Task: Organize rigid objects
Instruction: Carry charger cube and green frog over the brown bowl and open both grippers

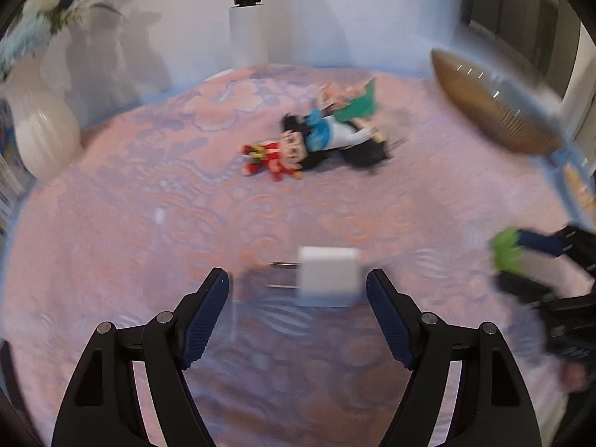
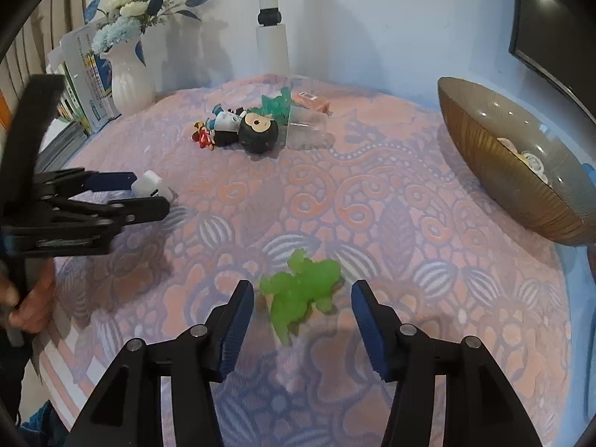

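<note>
Left gripper (image 1: 298, 283) agape about white charger (image 1: 327, 277), apparently untouched through blur; right gripper (image 2: 302, 292) likewise parted beside green toy (image 2: 301, 292) on near patterned cloth (image 2: 372, 205), nothing gripped.

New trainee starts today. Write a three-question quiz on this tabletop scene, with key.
1. True or false: the left gripper is clamped on the white cube-shaped plug charger.
2. Which object lies between the fingers of the right gripper? A) the translucent green rubbery toy figure B) a red ball C) a spoon
3. Fill in: the ribbed brown glass bowl sits at the table's ____ edge in the right wrist view.

Key: 1 false, both jaws stand apart from it; 2 A; 3 right.
</note>
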{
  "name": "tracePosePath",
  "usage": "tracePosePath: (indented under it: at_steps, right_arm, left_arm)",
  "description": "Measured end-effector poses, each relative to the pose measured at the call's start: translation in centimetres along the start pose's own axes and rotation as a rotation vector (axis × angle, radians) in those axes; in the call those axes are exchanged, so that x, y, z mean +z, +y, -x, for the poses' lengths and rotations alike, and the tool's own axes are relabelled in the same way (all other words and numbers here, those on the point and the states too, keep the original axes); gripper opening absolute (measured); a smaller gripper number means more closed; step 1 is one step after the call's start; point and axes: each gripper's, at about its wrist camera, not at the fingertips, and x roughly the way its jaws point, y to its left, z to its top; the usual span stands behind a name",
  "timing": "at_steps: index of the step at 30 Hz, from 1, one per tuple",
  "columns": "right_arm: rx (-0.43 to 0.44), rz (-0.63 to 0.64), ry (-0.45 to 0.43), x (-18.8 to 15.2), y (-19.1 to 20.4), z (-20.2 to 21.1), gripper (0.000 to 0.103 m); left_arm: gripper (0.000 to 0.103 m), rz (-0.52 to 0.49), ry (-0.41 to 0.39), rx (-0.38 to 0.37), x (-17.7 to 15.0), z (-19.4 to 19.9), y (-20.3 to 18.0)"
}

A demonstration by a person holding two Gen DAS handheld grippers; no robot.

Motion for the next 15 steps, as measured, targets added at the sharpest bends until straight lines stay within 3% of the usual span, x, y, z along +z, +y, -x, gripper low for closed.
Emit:
tracePosePath:
  at_steps: [5, 8, 12, 15]
  right_arm:
    - [0.032, -0.053, 0.008, 0.2, -1.1, -0.3, 0.057]
    - [0.025, -0.038, 0.01, 0.3, -0.9, -0.3, 0.057]
    - [0.033, -0.032, 0.006, 0.2, -0.8, -0.1, 0.057]
    - [0.04, -0.049, 0.016, 0.1, -1.0, 0.1, 0.057]
  left_arm:
    - [0.078, 0.033, -0.044, -0.026, -1.3, 1.9, 3.4]
    - [0.078, 0.098, -0.037, 0.036, -1.7, 2.1, 6.3]
    - [0.074, 0.169, -0.046, -0.092, -2.3, 2.6, 7.5]
    - [0.074, 0.117, -0.053, -0.16, -2.3, 2.7, 5.3]
